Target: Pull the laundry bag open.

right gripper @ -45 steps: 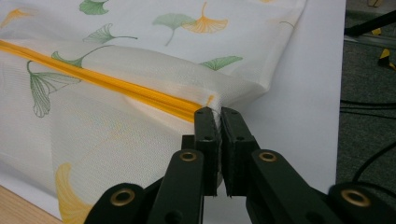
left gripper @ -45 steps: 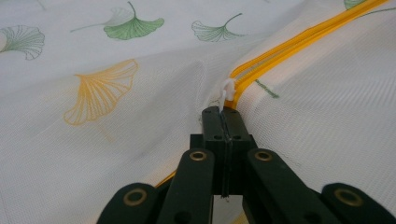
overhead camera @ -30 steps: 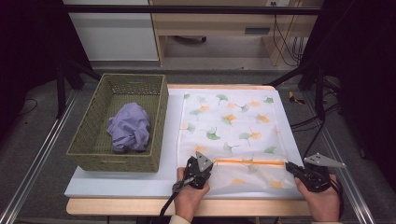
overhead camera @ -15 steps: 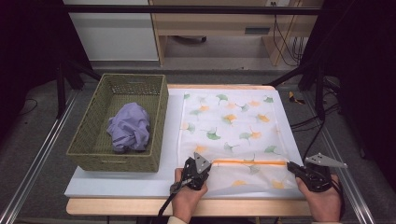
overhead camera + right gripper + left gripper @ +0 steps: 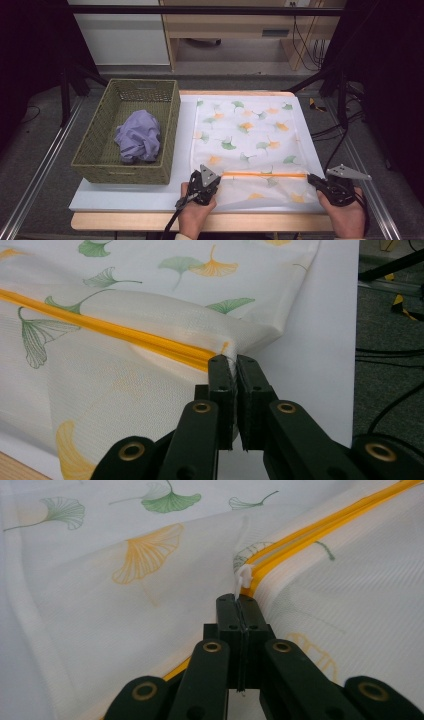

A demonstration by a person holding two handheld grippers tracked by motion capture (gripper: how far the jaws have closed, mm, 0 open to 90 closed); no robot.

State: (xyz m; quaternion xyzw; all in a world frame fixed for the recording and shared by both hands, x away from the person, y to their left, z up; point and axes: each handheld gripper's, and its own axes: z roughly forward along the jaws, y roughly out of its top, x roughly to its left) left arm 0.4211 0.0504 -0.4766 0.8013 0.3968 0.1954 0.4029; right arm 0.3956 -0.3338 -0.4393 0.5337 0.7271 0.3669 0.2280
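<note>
A white mesh bag [image 5: 247, 135] printed with green and orange leaves lies flat on the white board. An orange zipper [image 5: 265, 175] runs across its near end. My left gripper [image 5: 216, 178] is at the zipper's left end, shut on the small white zipper pull [image 5: 243, 579]. The zipper [image 5: 320, 530] stretches away from that gripper [image 5: 240, 600]. My right gripper [image 5: 311, 179] is shut on the bag's right edge where the zipper [image 5: 125, 332] ends. There its jaws [image 5: 234, 362] pinch the fabric corner [image 5: 250, 330] and lift it slightly.
A woven olive basket [image 5: 95, 160] stands left of the bag and holds a crumpled lavender cloth [image 5: 138, 136]. The white board [image 5: 125, 197] rests on a wooden table. Metal rails run along both sides, and cables [image 5: 335, 132] lie on the floor at right.
My left gripper has edged slightly left with the zipper pull. The right gripper has stayed put, still holding the bag's edge.
</note>
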